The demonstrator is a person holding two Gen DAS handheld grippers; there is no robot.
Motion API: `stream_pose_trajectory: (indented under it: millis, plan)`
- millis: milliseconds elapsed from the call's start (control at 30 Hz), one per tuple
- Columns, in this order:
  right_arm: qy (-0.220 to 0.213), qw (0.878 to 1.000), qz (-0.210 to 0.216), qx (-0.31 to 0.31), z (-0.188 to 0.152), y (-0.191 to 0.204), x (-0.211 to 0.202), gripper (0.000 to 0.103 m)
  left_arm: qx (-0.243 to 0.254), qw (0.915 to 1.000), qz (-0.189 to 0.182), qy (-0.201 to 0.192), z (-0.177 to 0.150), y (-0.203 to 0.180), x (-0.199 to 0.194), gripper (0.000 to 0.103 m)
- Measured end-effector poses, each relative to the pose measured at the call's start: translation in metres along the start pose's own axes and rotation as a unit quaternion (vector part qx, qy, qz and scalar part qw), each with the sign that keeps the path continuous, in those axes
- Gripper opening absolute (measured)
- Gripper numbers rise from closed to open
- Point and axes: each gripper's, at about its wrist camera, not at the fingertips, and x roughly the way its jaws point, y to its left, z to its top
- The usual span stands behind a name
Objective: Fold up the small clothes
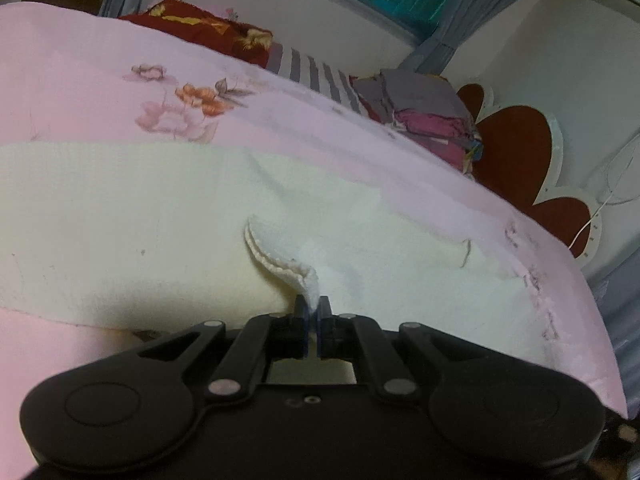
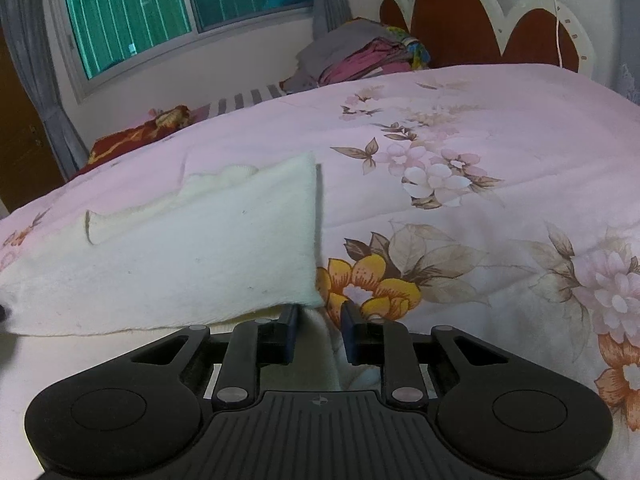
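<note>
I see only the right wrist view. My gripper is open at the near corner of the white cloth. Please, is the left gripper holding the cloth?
Observer: Yes. The left gripper is shut on a stitched edge of the white cloth.
Operator: Is this edge lifted or flat?
Observer: Lifted; it curls up from the bed cover into the jaws.
Operator: Does my right gripper touch the cloth?
Observer: The right gripper is open, with cloth between its fingers, not clamped.

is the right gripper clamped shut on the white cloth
No, the right gripper has its jaws apart, with the white cloth lying loose between them rather than pinched.
</note>
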Motion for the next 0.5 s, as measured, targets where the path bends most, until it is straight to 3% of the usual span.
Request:
stream_pose_trajectory:
  millis: [67,133,233,367,500]
  plan:
    - [0.004,1.000,0.003,0.003,0.002,-0.002,-0.003,0.023,0.008,0.9999,0.013,-0.001,-0.001,0.003,-0.001,0.019]
    - [-0.011,1.000,0.004,0.010,0.001,-0.006,-0.014,0.023,0.014,0.9985,0.038,-0.036,-0.002,0.005,-0.017,0.029]
    - [-0.044,0.999,0.007,0.005,0.000,-0.010,-0.037,0.023,0.020,0.9941,0.070,-0.080,-0.005,0.003,-0.040,0.033]
    - [-0.048,0.998,0.040,-0.008,0.005,0.009,-0.036,0.023,0.123,0.9896,0.048,-0.056,-0.016,-0.047,-0.026,0.038]
    - [-0.022,0.994,0.090,-0.050,0.006,0.049,-0.011,0.023,0.145,0.9885,0.031,-0.033,-0.021,-0.073,0.004,0.047]
